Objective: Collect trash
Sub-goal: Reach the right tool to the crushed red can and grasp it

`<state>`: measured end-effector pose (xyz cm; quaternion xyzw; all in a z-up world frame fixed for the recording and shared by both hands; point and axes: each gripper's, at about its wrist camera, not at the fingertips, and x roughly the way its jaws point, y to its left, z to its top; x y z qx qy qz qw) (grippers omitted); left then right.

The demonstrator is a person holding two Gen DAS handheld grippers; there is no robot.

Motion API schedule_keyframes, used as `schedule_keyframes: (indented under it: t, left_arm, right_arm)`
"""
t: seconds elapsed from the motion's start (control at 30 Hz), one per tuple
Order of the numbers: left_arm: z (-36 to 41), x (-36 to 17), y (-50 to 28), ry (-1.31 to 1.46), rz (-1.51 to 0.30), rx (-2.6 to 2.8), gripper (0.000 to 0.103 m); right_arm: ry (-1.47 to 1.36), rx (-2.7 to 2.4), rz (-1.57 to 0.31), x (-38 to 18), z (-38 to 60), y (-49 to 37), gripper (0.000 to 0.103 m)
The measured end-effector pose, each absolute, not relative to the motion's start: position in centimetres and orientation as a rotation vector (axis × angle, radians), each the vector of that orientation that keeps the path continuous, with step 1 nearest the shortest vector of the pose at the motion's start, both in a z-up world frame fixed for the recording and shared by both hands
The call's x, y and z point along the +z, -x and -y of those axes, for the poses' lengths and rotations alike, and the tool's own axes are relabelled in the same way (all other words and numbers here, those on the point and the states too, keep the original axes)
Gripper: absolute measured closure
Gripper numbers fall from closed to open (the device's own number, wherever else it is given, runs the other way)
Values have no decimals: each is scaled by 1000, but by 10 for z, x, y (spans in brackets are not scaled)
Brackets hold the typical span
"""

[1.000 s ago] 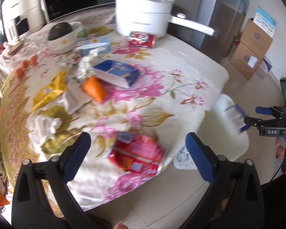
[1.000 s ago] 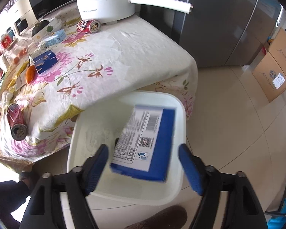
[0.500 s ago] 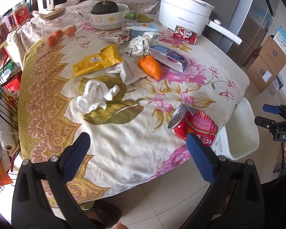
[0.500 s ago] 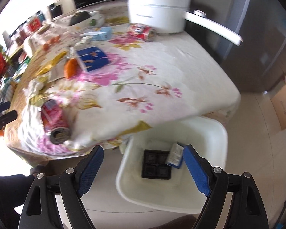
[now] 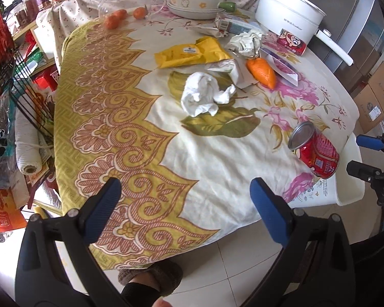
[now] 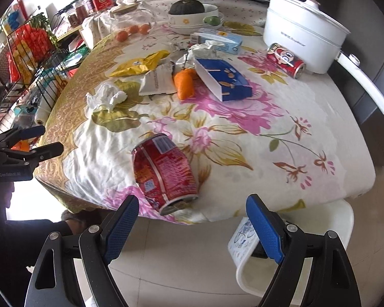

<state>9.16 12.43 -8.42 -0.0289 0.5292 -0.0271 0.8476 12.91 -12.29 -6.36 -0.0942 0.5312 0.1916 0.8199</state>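
My right gripper (image 6: 189,223) hangs spread wide and empty over the table's near edge, a dented red drink can (image 6: 163,172) lying on its side just ahead of it on the flowered tablecloth (image 6: 281,140). My left gripper (image 5: 184,209) is likewise released, holding nothing. Below the edge sits the white plastic bin (image 6: 327,220). Farther in lie a crumpled white tissue (image 5: 204,97), a yellow wrapper (image 5: 192,55) and a blue carton (image 6: 224,79).

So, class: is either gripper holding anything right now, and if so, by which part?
Nothing is held. The left gripper and right gripper are both open and empty above the table edge.
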Motion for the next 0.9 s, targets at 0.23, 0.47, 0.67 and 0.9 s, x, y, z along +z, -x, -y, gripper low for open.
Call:
schedule_keyframes:
  t: [0.23, 0.47, 0.67, 0.9]
  left_arm:
    - [-134, -87, -94, 65, -1129, -47, 3]
    - [-135, -92, -104, 15, -1132, -29, 3]
    - [-132, -97, -120, 10, -1142, -14, 3]
    - [-132, -100, -145, 84, -1120, 45, 3]
  right_arm:
    - [248, 462, -1187, -83, 92, -135, 16]
    - [315, 420, -1232, -107, 82, -150, 16]
    - [260, 426, -1257, -113, 86, -166, 30]
    - [247, 404, -1235, -101, 91, -173, 31]
